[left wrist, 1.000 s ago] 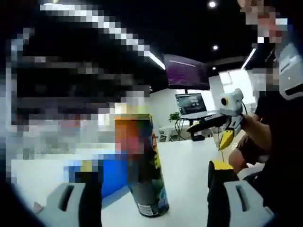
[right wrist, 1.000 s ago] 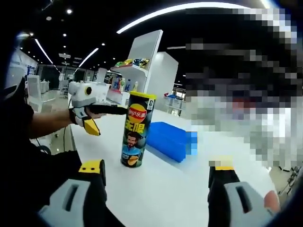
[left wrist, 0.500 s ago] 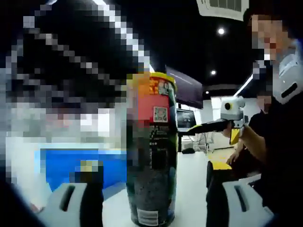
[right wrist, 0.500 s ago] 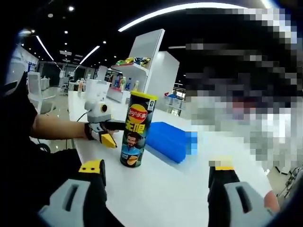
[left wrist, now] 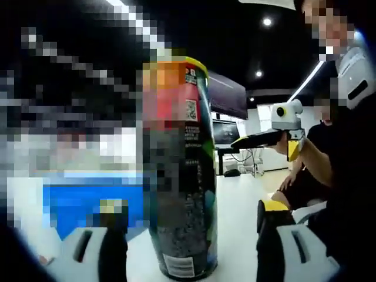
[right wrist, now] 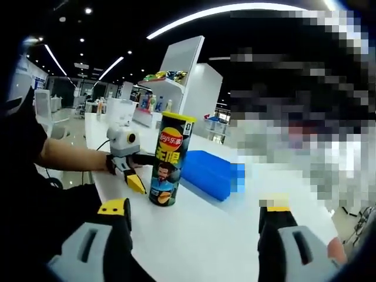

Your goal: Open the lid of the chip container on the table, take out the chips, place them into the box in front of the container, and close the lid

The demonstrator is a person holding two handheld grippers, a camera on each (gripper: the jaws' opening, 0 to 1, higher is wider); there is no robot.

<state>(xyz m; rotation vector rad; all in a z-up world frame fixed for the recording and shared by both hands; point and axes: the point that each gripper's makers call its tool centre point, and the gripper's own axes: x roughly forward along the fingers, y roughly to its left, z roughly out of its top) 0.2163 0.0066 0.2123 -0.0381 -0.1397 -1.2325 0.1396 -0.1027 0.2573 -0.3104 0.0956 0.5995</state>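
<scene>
Left tongs (right wrist: pixel 143 170) flank glossy cylindrical chip container (right wrist: pixel 169 160), jaws apart.

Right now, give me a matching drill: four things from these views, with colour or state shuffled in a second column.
Things:
1. chip container
2. box
3. left tongs
4. right tongs

States:
a. blue, lying flat behind the can
b. open, far from the can
c. upright, yellow lid on
d. at the can's side

Pairs: 1-c, 2-a, 3-d, 4-b

Dim room, bright ceiling strips — fisheye-warped
</scene>
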